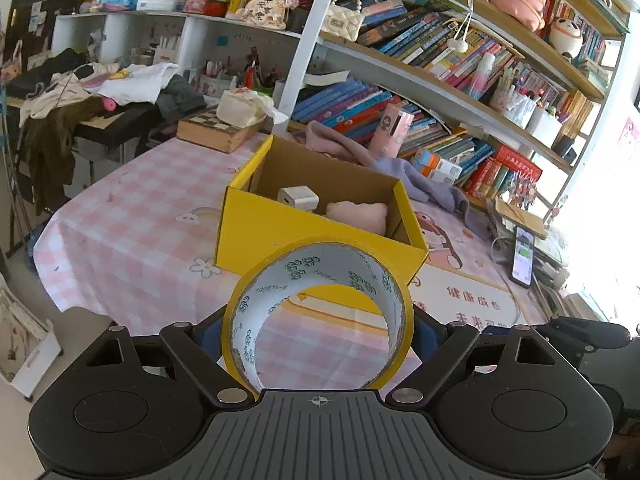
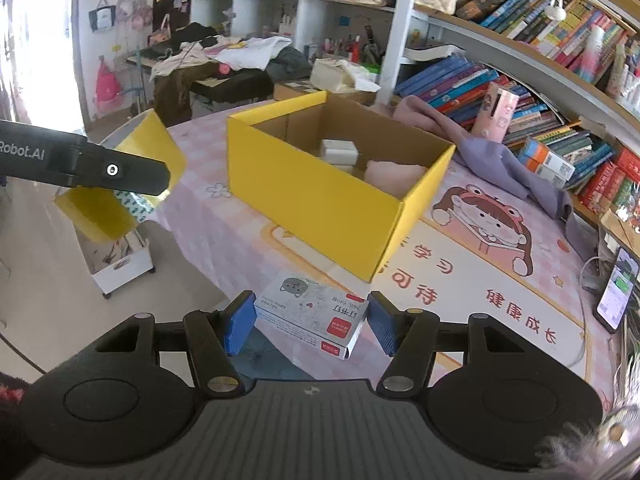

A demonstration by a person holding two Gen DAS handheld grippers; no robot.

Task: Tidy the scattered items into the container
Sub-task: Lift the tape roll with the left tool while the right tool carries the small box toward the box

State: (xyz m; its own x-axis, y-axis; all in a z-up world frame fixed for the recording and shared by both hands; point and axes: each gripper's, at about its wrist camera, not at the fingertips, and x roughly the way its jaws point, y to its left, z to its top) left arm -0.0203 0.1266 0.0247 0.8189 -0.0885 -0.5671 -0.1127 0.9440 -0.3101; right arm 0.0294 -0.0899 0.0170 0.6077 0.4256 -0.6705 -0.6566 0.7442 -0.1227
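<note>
My left gripper point(image 1: 318, 328) is shut on a yellow tape roll point(image 1: 320, 256) and holds it above the table, just before the yellow cardboard box point(image 1: 304, 232). The box holds a white charger point(image 1: 298, 198) and a pink plush point(image 1: 356, 214). In the right wrist view the tape roll point(image 2: 120, 184) hangs at the left, off the table edge, beside the box point(image 2: 312, 196). My right gripper point(image 2: 310, 324) is open, its blue pads on either side of a small white staple box point(image 2: 312, 312) lying on the table, apart from it.
A pink checked cloth point(image 2: 224, 232) covers the table. A purple garment point(image 2: 500, 160) and a pink cylinder point(image 2: 496, 112) lie behind the box by the bookshelves. A phone point(image 2: 616, 288) lies at the right edge. A white cart point(image 2: 120, 268) stands on the floor at the left.
</note>
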